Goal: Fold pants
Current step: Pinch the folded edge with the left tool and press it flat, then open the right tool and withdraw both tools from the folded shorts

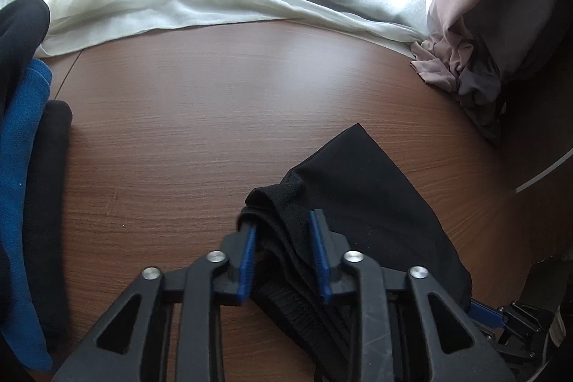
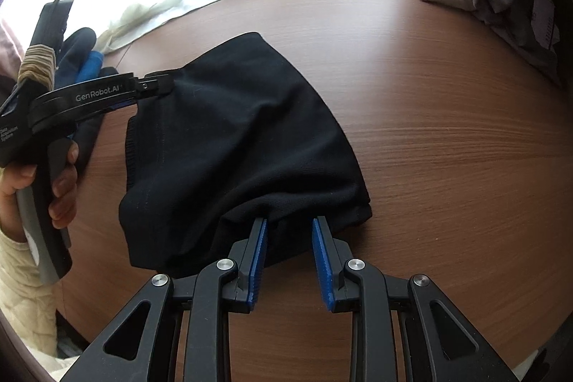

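Observation:
Black pants [image 2: 236,138] lie folded into a compact bundle on the brown wooden table [image 2: 447,131]. In the left wrist view the pants [image 1: 361,188] lie at the lower right, their ribbed waistband edge between my fingers. My left gripper [image 1: 283,235] is open, its blue pads on either side of the folded edge. My right gripper [image 2: 289,235] is open at the near edge of the bundle, with cloth between the blue pads. The left gripper also shows in the right wrist view [image 2: 154,85] at the bundle's far left corner, held by a hand.
A stack of folded blue and black clothes [image 1: 28,188] lies at the table's left. A white curtain [image 1: 222,2] drapes along the far edge. A crumpled pink and grey garment pile [image 1: 476,59] sits at the far right.

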Demonstrator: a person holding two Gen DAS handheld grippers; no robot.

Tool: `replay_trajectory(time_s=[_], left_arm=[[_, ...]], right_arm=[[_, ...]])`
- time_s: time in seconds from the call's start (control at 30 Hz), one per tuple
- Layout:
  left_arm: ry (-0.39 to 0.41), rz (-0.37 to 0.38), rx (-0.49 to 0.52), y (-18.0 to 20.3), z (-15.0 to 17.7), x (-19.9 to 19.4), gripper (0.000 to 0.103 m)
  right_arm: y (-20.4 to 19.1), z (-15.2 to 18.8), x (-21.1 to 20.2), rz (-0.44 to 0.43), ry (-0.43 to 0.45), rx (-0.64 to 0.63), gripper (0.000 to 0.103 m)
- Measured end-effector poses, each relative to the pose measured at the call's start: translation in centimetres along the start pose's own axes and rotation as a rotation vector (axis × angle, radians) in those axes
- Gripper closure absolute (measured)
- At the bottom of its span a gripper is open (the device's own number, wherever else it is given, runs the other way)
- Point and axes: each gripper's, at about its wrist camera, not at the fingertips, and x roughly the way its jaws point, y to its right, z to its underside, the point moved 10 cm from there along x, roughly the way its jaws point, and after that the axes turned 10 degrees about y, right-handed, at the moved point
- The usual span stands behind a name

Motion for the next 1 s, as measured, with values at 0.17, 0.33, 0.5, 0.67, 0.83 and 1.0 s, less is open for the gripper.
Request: replay_trajectory(time_s=[0.17,0.33,0.5,0.67,0.83,1.0], left_arm=[[0.048,-0.002,0.052,1.0,-0.4,-0.7,0.092],[0.091,-0.042,0.092,1.1,-0.9,-1.4,0.092],[0.064,-0.086,0.080,0.1,-0.3,-0.9,0.092],[0.094,-0.154,0.167,-0.5,-0.7,-1.5,0.091],[0.092,-0.196,0.177,-1.1,-0.5,-2.4,0.061],[0.158,-0.244,0.165,-1.5,-1.2,-6.0,0.046]], right_arm=[[0.9,-0.1,-0.7,0.047,0.021,0.025,0.097],[1.8,-0.1,-2.5,0.092,0.047,0.031,0.097],[2.5,1.8,-1.7,0.107,-0.038,0.054,0.097],[3.5,3.2,-1.2,0.171,-0.111,0.050,0.097],[3.4,2.1,-2.1,0.186,-0.058,0.043,0.086],[3.0,0.1,-3.4,0.152,0.044,0.002,0.061]])
